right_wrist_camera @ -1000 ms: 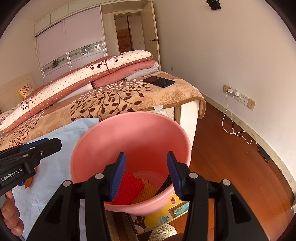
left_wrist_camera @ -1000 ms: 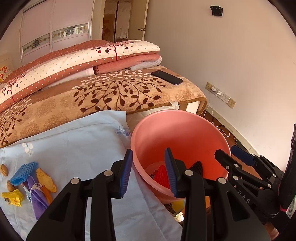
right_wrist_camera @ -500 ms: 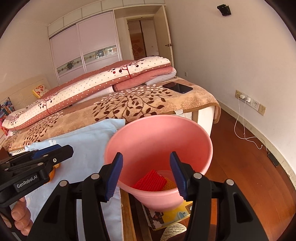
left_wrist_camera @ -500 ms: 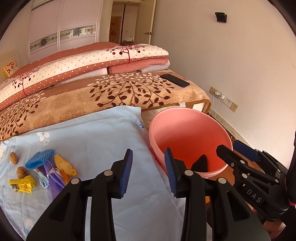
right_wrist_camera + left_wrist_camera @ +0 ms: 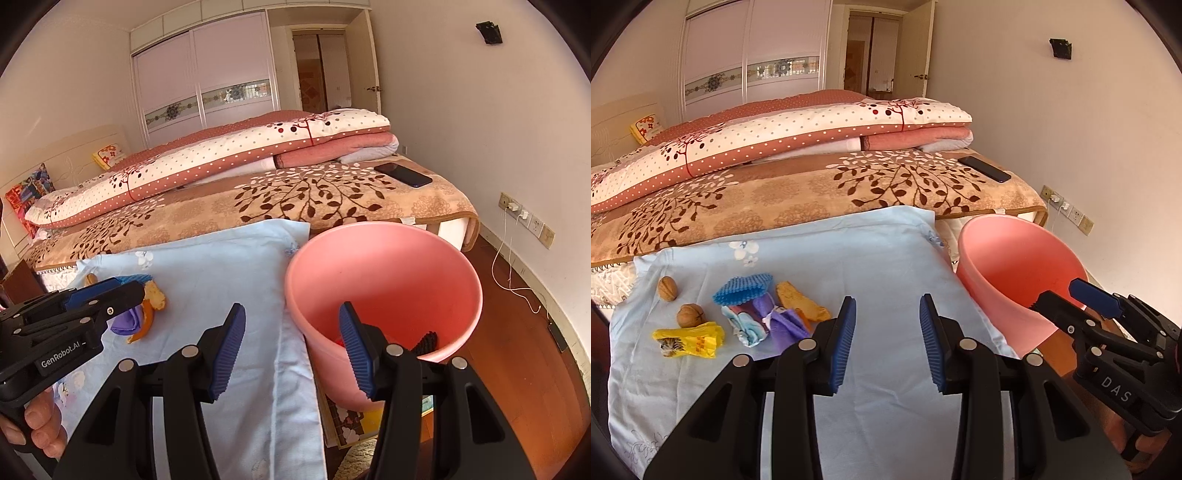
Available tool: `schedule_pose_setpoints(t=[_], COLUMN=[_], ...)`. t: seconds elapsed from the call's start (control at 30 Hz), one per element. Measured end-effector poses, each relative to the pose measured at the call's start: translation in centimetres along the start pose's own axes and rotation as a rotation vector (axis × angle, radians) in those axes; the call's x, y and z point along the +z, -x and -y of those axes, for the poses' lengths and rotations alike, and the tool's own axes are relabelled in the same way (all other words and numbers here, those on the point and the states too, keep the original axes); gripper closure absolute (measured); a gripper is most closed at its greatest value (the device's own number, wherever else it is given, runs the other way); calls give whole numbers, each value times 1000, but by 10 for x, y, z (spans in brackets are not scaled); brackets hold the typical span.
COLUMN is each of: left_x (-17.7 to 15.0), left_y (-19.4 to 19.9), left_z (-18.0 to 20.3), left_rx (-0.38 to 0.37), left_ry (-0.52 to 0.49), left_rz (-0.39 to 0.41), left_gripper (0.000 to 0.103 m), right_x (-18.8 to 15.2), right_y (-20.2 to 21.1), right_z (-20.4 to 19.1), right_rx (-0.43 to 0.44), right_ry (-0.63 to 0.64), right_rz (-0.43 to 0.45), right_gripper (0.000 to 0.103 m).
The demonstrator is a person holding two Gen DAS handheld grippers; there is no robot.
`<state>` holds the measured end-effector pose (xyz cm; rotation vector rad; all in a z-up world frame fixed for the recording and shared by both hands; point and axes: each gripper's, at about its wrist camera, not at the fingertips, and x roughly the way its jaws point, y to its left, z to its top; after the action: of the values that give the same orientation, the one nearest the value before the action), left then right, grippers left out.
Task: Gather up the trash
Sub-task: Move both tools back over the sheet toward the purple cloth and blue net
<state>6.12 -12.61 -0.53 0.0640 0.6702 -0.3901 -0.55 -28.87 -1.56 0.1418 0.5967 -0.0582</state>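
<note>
We hold the left hand-held gripper [image 5: 888, 341] spread and empty above the pale blue sheet [image 5: 879, 266], which covers the near edge of the bed [image 5: 798, 195]. The right hand-held gripper [image 5: 291, 349] is likewise spread with nothing between its pads; its jaws have just been opening a little, and its right finger hangs over the rim of the pink basin [image 5: 384, 258], which stands just beside the sheet on our right. Something red and a black ridged piece show low inside the basin.

The trash left to collect lies in a tight cluster on the sheet, ahead and to the left of the left hand-held gripper: a blue foam net [image 5: 743, 289], a purple wrapper [image 5: 779, 321], orange peel [image 5: 803, 305], a crumpled pale packet [image 5: 746, 326], a yellow wrapper [image 5: 687, 339] and two walnuts [image 5: 667, 288]. The peel and the purple wrapper are the nearest pieces, just beyond the left finger's tip. The purple wrapper's long axis runs roughly along the line the gripper points; the yellow wrapper lies across it.

By our judgement the left hand is plainly the nearer one, since the right sits over the basin side, well apart from the cluster. The coming reach seems to call for a swing leftward and forward, then a descent over one piece.
</note>
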Motion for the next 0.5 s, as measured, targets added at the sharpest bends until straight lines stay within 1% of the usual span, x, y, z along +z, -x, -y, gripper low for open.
schedule_pose_setpoints(t=[0.23,0.5], left_x=[-13,-29], left_y=[2,5], left_z=[-27,-61], left_rx=[50,78], left_ry=[10,14], left_rz=[-10,-35], left_gripper=[67,67], right_x=[-4,-7], right_y=[-9,-18], right_z=[-28,-54], right_rx=[38,73], right_ry=[23,48], right_rz=[-36,-74], right_gripper=[51,51])
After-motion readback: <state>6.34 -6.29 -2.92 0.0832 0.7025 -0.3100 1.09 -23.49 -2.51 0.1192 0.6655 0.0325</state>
